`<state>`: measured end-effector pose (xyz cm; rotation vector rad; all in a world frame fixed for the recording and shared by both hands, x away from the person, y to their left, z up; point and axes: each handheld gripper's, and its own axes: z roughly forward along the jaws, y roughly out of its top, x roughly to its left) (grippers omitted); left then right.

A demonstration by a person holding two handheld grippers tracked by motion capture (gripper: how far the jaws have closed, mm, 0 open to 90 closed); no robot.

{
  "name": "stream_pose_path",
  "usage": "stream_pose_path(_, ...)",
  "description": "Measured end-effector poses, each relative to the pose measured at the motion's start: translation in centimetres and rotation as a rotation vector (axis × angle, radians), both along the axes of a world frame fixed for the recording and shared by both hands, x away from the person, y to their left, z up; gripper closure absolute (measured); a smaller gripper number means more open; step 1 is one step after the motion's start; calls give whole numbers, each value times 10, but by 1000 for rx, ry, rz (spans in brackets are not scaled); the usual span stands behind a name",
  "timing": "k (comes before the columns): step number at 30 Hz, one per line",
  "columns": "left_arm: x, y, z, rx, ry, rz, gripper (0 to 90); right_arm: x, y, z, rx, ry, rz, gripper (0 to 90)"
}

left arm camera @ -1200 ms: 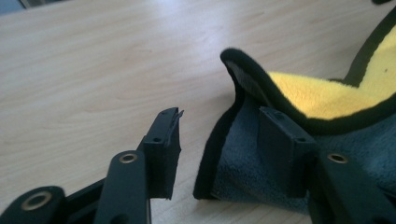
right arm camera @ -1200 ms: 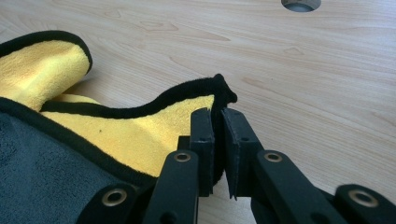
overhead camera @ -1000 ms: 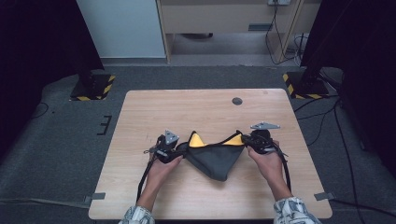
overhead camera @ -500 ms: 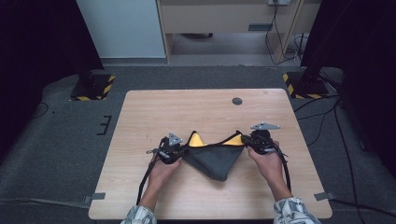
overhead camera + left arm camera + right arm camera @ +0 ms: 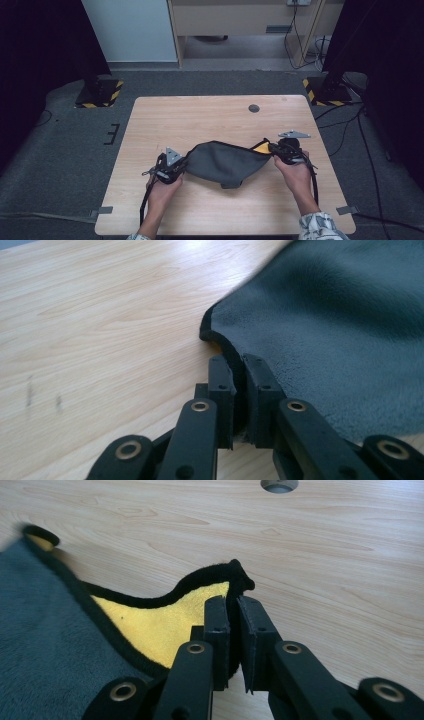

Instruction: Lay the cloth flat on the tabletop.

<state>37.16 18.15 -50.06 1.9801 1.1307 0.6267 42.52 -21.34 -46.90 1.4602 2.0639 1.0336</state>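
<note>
A dark grey cloth (image 5: 225,162) with a black hem and a yellow underside (image 5: 260,148) is held stretched between both grippers, low over the wooden table (image 5: 200,115). My left gripper (image 5: 185,164) is shut on its left hem; in the left gripper view the jaws (image 5: 239,365) pinch the black edge of the cloth (image 5: 340,330). My right gripper (image 5: 270,148) is shut on the right corner. In the right gripper view the jaws (image 5: 232,602) clamp the hem where the yellow side (image 5: 160,625) folds up.
A round grey cable hole (image 5: 254,108) sits in the table's far right part, also in the right gripper view as the hole (image 5: 278,485). Bare wood lies beyond and in front of the cloth. Dark stands with striped bases (image 5: 100,92) flank the table on the floor.
The left gripper has closed on the cloth's edge and moved left, drawing the bunched cloth out wider. The yellow patch now shows at the right end. The right hand has stayed put.
</note>
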Motion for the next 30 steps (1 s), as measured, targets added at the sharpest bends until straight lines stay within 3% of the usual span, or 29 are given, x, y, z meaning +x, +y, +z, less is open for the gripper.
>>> stream_pose_path(4,-8,5,-1,15,9,-3,832,-1,-4,3,5,6,-11,834)
stream_pose_path(12,-21,11,-9,50,90,-34,830,1,8,5,-4,1,14,834)
stream_pose_path(14,-22,12,-9,56,83,-48,810,2,13,5,-5,3,21,834)
stream_pose_path(18,-19,13,0,-11,42,-28,646,3,18,6,-10,-3,38,834)
stream_pose_path(21,-14,11,8,-41,11,-16,505,3,19,6,-13,-6,43,834)
stream_pose_path(24,-5,10,12,-59,-6,-6,457,4,19,6,-11,0,44,834)
stream_pose_path(30,26,3,4,-57,34,5,424,4,20,5,-13,3,51,833)
